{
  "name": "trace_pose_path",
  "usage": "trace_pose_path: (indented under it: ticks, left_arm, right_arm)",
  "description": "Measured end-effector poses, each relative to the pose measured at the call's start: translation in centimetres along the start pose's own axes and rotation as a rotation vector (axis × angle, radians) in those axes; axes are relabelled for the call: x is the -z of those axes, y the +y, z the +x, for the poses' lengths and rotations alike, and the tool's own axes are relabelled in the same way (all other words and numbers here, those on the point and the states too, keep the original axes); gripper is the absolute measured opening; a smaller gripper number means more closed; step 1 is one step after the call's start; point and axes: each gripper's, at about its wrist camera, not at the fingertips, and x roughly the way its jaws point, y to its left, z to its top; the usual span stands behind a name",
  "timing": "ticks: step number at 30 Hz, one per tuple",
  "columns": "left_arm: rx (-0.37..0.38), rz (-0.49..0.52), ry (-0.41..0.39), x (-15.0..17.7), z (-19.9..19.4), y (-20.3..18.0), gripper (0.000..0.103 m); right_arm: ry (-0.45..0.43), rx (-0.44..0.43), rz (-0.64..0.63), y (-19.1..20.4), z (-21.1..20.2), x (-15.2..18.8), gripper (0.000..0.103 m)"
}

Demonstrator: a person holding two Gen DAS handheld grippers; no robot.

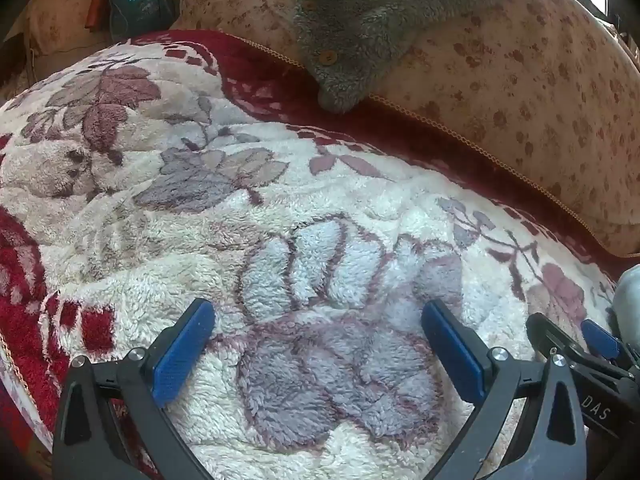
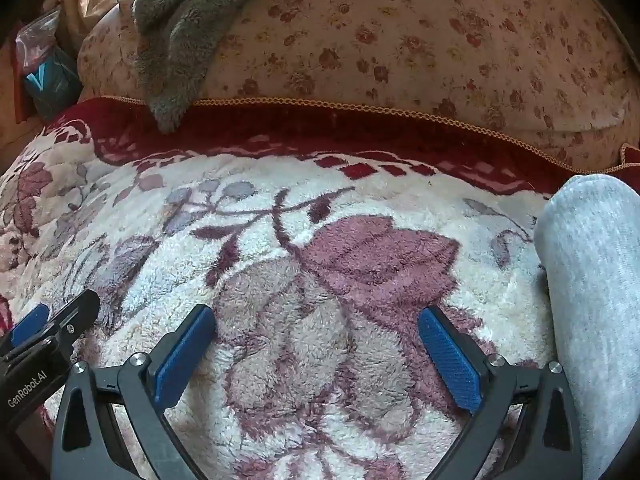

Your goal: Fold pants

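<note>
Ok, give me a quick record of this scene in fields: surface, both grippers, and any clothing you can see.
surface: fluffy floral blanket, white with a red border
left gripper: open, nothing between the fingers
right gripper: open, nothing between the fingers
light grey garment: lying at the right edge of the right wrist view
grey fleece: draped on the floral cushion behind

A fleecy white blanket (image 1: pixel 280 184) with mauve leaves and red border covers the bed. Behind it lie floral cushions (image 2: pixel 400 40), sunlit from above.
</note>
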Motion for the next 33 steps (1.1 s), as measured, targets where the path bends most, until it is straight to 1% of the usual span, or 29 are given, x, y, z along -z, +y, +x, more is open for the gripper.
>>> trace_pose_path:
  ticks: [33]
  left_arm:
    - [0.002,-0.002,0.001,0.00,-0.04,0.01,0.103]
  right_arm:
    - [0.009,0.000,0.002,-0.59,0.43,-0.22,0.103]
